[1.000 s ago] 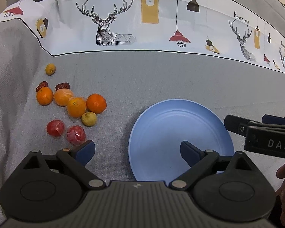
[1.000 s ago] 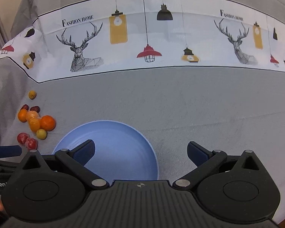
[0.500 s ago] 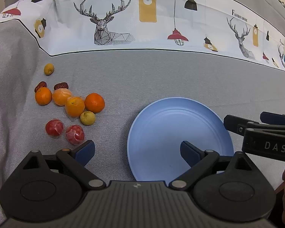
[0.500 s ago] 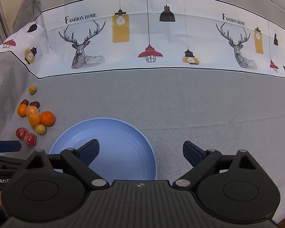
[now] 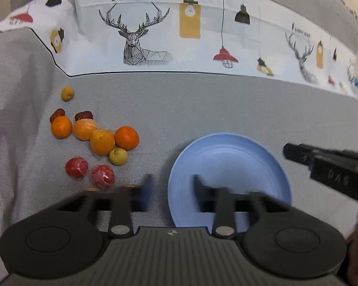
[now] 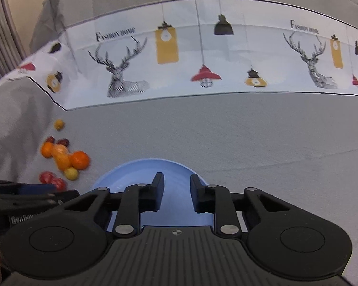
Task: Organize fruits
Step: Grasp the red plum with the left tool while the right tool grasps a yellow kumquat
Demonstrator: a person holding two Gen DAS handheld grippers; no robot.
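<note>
Nothing had reached the plate point(image 5: 229, 159) yet, so to my eye the job stood at its very start: both grippers hung low over the near side of the plate, neither carrying anything. The left gripper point(image 5: 171, 194) had its fingers drawn in to a narrow gap, empty, straddling the plate's left rim; the right gripper point(image 6: 174, 191) showed the same narrow, empty gap over the plate's near half. All the fruit lay on the grey-clothed table point(image 5: 202, 104) to the left of the plate. I counted four oranges point(image 5: 102, 141) bunched together, two small yellow fruits, one point(image 5: 118, 156) touching the bunch and one point(image 5: 67, 93) apart beyond it, two red wrapped fruits point(image 5: 102, 176) nearest the left gripper, and two dark red dates point(image 5: 84, 114) behind the oranges; one plate. The next move, I judged, called for the left gripper to spread wide, swing left to a red fruit and close gently, since round fruit would roll.
</note>
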